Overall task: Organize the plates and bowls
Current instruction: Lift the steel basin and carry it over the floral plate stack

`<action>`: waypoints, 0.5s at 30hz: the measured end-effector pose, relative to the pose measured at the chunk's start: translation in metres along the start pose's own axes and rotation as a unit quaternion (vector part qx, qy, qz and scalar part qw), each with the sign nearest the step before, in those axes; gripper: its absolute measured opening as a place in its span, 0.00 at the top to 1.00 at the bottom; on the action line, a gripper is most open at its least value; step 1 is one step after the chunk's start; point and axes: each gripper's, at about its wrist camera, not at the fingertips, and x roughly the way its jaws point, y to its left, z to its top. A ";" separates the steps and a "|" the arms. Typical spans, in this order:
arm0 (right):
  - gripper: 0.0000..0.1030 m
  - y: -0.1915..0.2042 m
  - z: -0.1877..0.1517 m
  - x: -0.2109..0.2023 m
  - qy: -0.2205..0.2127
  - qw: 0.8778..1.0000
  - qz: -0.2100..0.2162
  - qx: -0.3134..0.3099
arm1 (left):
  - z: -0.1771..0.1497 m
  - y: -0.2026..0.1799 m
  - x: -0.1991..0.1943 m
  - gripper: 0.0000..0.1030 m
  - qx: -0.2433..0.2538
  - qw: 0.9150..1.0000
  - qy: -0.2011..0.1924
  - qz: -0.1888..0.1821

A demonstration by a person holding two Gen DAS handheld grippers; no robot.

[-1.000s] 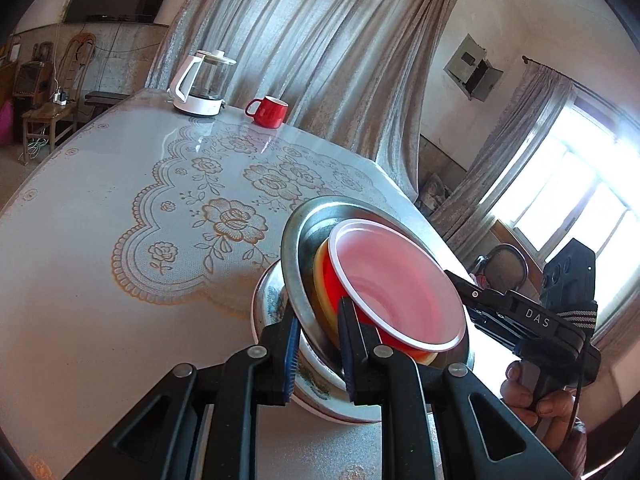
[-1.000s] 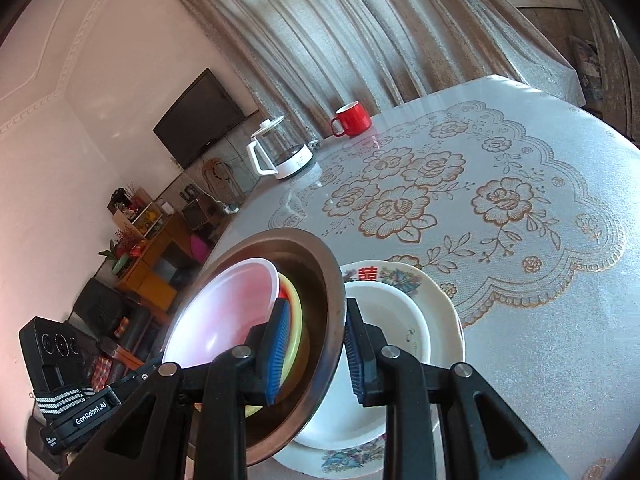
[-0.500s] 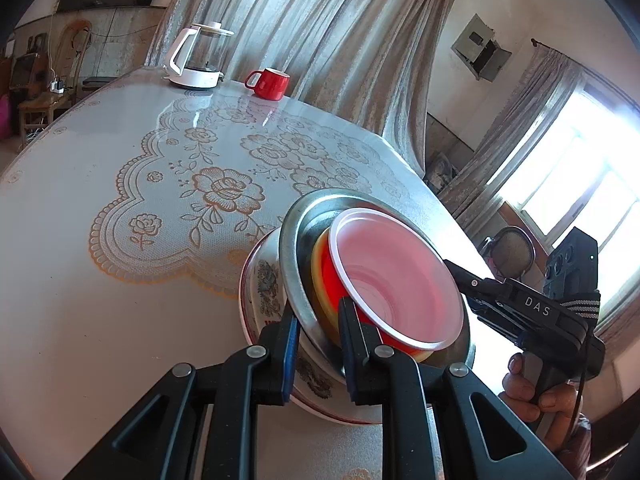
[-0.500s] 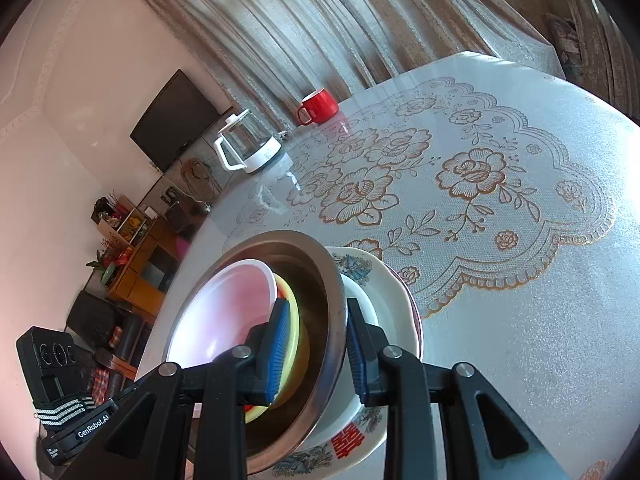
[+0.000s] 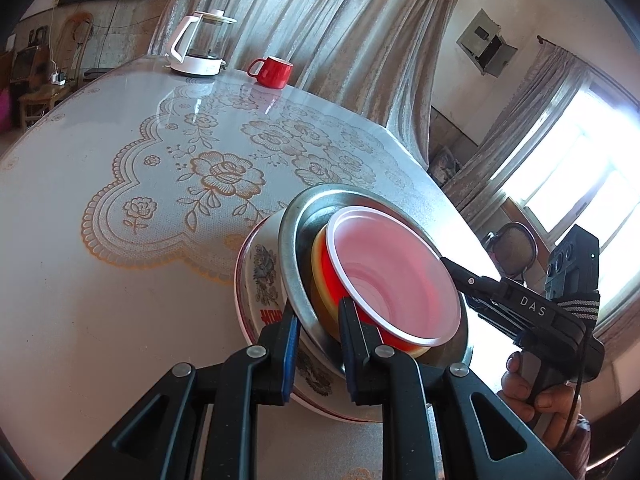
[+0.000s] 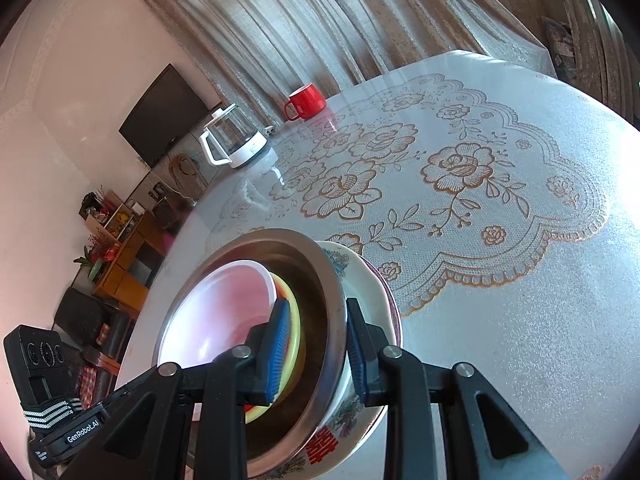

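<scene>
A steel bowl (image 5: 291,248) (image 6: 334,300) carries nested plastic bowls: a yellow one, a red one and a white one (image 5: 394,280) (image 6: 224,308) on top. It is low over a flowered plate stack (image 5: 260,268) (image 6: 374,292); whether it touches I cannot tell. My left gripper (image 5: 318,336) is shut on the steel bowl's near rim. My right gripper (image 6: 316,348) is shut on the opposite rim, one pad inside and one outside. Each gripper shows in the other's view, the right gripper (image 5: 520,312) with a hand on its grip.
A red mug (image 5: 272,72) (image 6: 306,102) and a white-based glass kettle (image 5: 198,46) (image 6: 234,140) stand at the far end of the table (image 5: 120,280), which has a lace-patterned cover. Curtains hang behind. The table edge runs close past the plates, toward the window.
Both grippers have sunk with the steel bowl, bringing it down onto the plate stack. It now hides the small white plate. Both grips are unchanged.
</scene>
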 end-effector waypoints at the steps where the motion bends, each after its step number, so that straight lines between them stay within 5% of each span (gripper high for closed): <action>1: 0.73 0.001 0.000 0.000 0.000 1.000 0.000 -0.001 | -0.001 0.000 0.000 0.81 -0.001 1.000 0.000 0.001; 15: 0.68 -0.005 -0.004 -0.018 -0.005 1.000 0.020 0.013 | -0.005 -0.005 -0.004 0.78 0.008 1.000 -0.004 0.010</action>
